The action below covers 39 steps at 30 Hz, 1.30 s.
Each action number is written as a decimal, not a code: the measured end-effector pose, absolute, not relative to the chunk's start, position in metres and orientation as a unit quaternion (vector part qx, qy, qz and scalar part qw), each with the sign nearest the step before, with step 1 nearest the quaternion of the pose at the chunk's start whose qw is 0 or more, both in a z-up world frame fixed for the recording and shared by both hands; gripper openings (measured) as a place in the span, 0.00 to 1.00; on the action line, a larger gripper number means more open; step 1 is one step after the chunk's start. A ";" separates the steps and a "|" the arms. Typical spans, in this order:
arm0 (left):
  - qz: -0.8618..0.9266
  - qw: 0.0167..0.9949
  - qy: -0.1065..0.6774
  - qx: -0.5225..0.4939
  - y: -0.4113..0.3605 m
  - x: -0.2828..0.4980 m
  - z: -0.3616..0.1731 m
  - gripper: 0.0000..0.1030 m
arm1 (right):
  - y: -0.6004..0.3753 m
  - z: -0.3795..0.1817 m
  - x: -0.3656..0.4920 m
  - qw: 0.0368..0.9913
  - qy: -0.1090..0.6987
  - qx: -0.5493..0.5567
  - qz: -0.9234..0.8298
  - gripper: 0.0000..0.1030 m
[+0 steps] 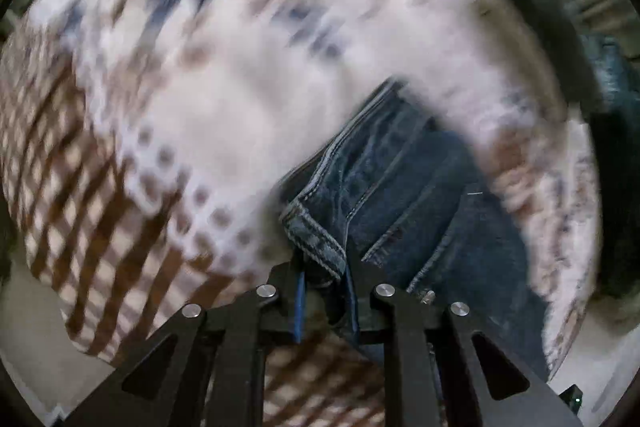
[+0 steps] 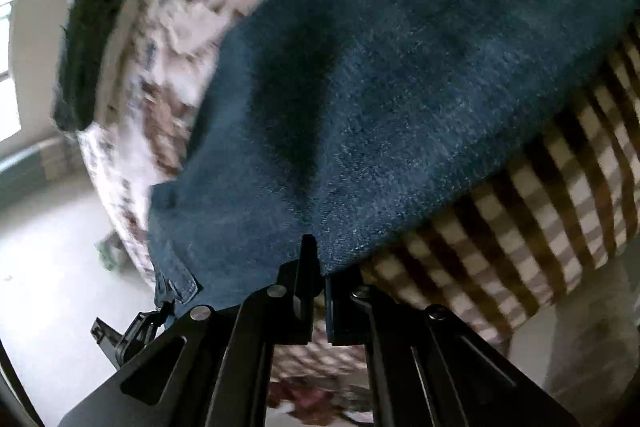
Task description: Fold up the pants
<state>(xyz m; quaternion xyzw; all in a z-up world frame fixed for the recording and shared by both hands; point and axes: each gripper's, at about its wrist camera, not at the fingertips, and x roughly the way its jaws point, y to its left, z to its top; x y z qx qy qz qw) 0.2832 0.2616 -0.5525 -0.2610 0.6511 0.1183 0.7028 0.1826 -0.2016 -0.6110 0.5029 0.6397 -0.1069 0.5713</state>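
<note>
Dark blue denim pants [image 1: 404, 195] lie over a bed with a white, brown and blue patterned cover [image 1: 208, 99]. In the left wrist view my left gripper [image 1: 325, 267] is shut on a stitched hem or waistband edge of the pants. In the right wrist view my right gripper [image 2: 318, 267] is shut on the edge of a broad panel of the same pants [image 2: 392, 75], which fills most of that view and hangs above the cover [image 2: 160, 75]. Both views are blurred by motion.
A brown and cream checked blanket [image 2: 560, 187] lies under the pants at the right, and also shows in the left wrist view [image 1: 80, 211]. A dark cloth [image 2: 92, 43] lies on the bed at the far left. Pale floor [image 2: 52, 259] is below the bed edge.
</note>
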 end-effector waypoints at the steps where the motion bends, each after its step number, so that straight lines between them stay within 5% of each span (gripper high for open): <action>1: 0.125 0.693 0.659 -0.265 0.264 0.282 -0.567 0.16 | -0.198 -0.621 0.183 0.572 0.647 0.491 -0.115 0.04; 5: 0.122 0.685 0.674 -0.249 0.265 0.288 -0.565 0.24 | -0.189 -0.651 0.196 0.553 0.683 0.464 -0.112 0.11; 7: 0.113 0.692 0.678 -0.219 0.257 0.292 -0.543 0.31 | -0.191 -0.643 0.207 0.550 0.702 0.443 -0.088 0.37; 9: 0.107 0.720 0.663 -0.173 0.247 0.294 -0.513 0.52 | -0.193 -0.621 0.218 0.563 0.717 0.406 -0.060 0.61; 11: 0.099 0.747 0.643 -0.136 0.232 0.300 -0.493 1.00 | -0.197 -0.595 0.231 0.578 0.728 0.368 -0.028 0.61; 17: 0.031 0.757 0.647 -0.083 0.163 0.357 -0.501 1.00 | -0.202 -0.563 0.346 0.633 0.719 0.283 0.049 0.63; 24: 0.049 0.722 0.690 -0.034 0.117 0.390 -0.557 1.00 | -0.153 -0.656 0.479 0.553 0.790 0.182 0.194 0.63; 26: 0.062 0.715 0.694 -0.046 0.121 0.389 -0.562 1.00 | -0.137 -0.656 0.478 0.536 0.795 0.145 0.245 0.43; 27: 0.066 0.714 0.695 -0.057 0.125 0.387 -0.563 1.00 | -0.133 -0.653 0.474 0.532 0.794 0.135 0.262 0.14; 28: 0.075 0.710 0.697 -0.067 0.129 0.386 -0.565 1.00 | -0.131 -0.645 0.471 0.543 0.790 0.110 0.263 0.08; 34: 0.106 0.693 0.704 -0.114 0.146 0.381 -0.578 1.00 | -0.203 -0.576 0.488 0.691 0.697 0.130 0.142 0.00; 38: 0.108 0.694 0.703 -0.107 0.143 0.382 -0.577 1.00 | -0.246 -0.596 0.498 0.604 0.730 0.273 0.165 0.02; 39: 0.109 0.696 0.702 -0.103 0.139 0.381 -0.574 1.00 | -0.246 -0.603 0.501 0.580 0.743 0.283 0.180 0.12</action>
